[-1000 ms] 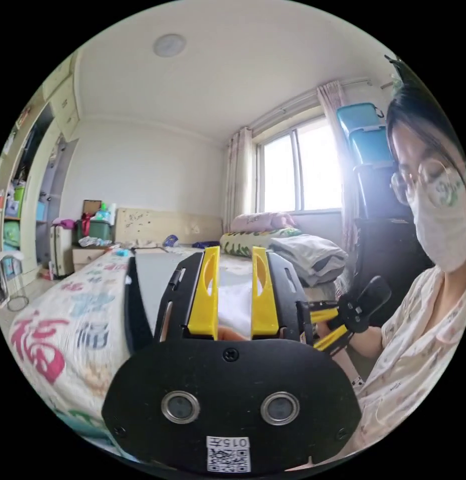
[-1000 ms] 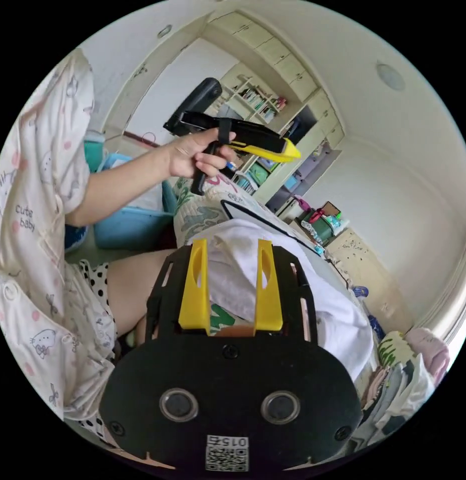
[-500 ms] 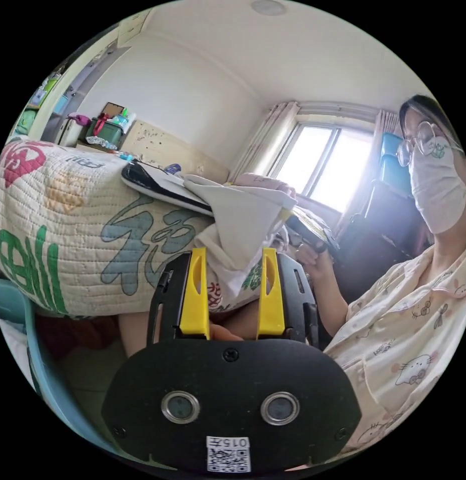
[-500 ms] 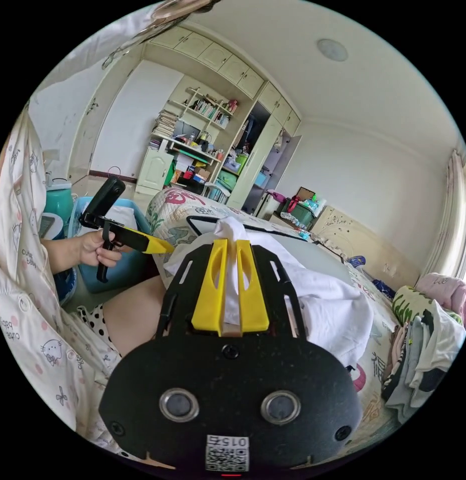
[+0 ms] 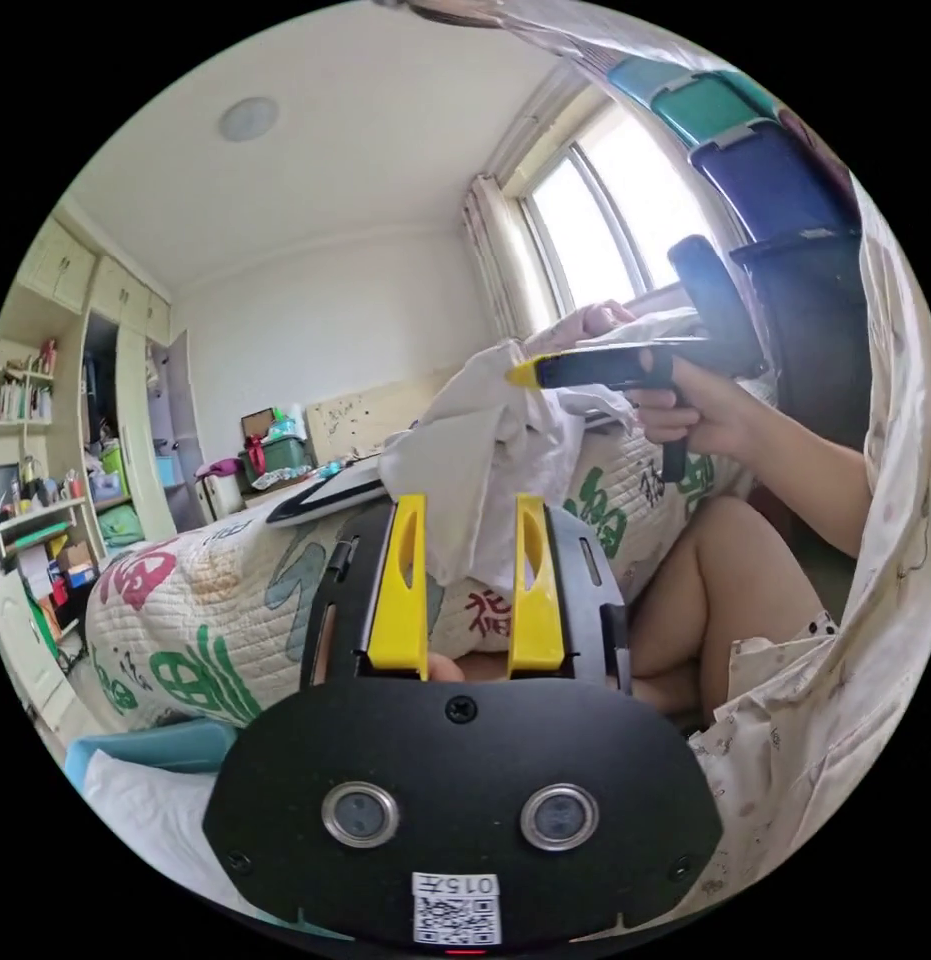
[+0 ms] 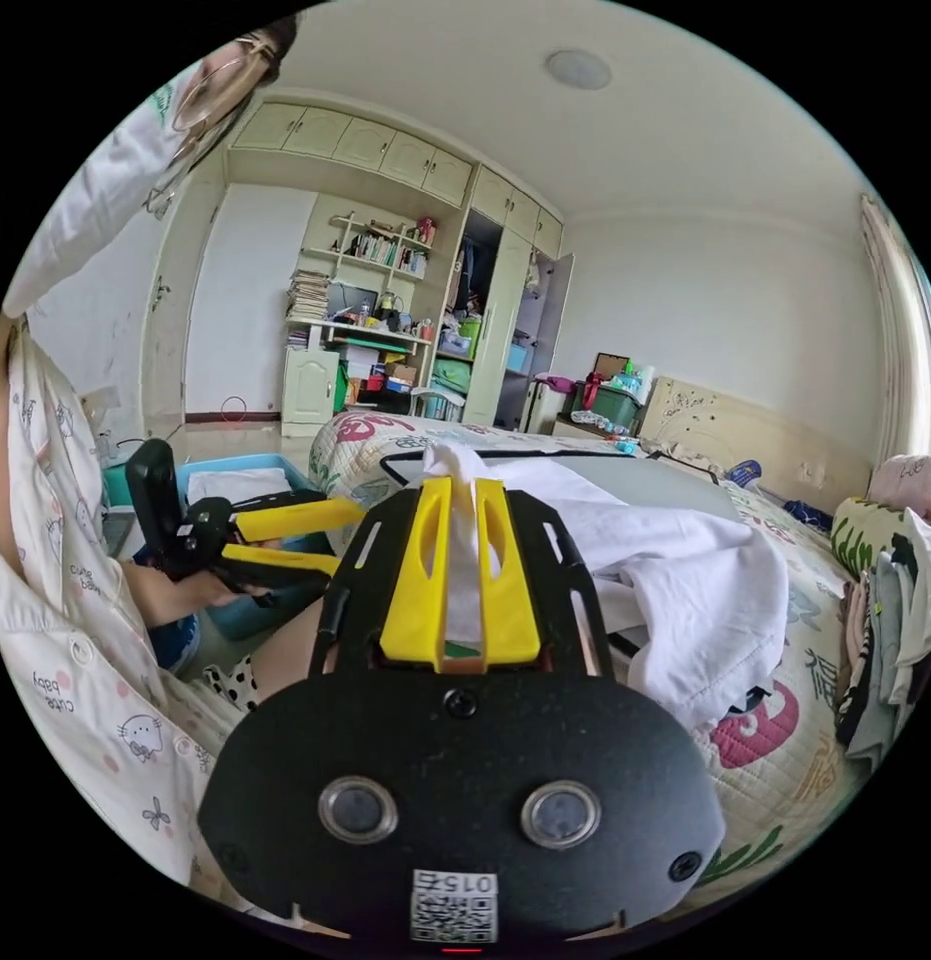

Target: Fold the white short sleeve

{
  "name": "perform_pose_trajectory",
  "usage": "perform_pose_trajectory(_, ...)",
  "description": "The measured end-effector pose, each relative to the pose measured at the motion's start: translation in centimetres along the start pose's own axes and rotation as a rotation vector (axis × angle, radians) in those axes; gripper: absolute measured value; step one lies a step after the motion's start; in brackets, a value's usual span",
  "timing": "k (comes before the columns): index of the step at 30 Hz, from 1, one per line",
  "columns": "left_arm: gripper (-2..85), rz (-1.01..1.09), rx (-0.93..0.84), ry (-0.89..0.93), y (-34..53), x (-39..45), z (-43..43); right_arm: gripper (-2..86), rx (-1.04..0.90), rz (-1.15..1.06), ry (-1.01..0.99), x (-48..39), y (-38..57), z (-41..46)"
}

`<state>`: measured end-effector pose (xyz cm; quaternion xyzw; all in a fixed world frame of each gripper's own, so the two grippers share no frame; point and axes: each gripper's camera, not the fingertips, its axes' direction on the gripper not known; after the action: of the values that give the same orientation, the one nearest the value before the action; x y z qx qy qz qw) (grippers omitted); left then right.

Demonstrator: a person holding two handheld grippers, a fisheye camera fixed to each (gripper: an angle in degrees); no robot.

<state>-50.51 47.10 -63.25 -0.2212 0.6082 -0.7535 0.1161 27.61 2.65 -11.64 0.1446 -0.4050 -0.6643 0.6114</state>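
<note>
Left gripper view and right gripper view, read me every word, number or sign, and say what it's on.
"福": red, on the quilt, left gripper view.
"Cute baby": on the person's shirt, right gripper view.
The quilt's other large characters are cut off or warped, so they are unreadable.
The sticker on the black housing is too small to read.

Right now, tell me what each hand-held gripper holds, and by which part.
The right hand-held gripper is shut on a bunched fold of the white short sleeve. The left hand-held gripper is open, holding nothing.

Quilt [image 5: 215,610] beside the left gripper [image 5: 469,585] carries large Chinese characters, including a red 福. Pyjama top [image 6: 60,660] left of the right gripper [image 6: 463,570] reads "Cute baby".
</note>
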Motion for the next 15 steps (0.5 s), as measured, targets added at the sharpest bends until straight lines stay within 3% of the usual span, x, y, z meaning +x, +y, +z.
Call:
perform_pose_trajectory(6, 6.0, 0.008, -0.026, -0.208, -1.0, 2.9, -0.4, 4.6, -0.017, -0.034, 0.032, -2.1, -2.1, 0.0)
perform_pose_trajectory(11, 0.5, -0.135, 0.106, -0.258, -0.3, -3.4, -7.4, 1.0, 0.087, 0.087, 0.157, 2.0, -5.5, -5.4)
perform_pose_trajectory(15, 0.1, -0.082, 0.196, -0.301, -2.2, -7.8, -11.5, 0.2, 0.162, 0.114, 0.334, 5.7, -9.1, -12.1)
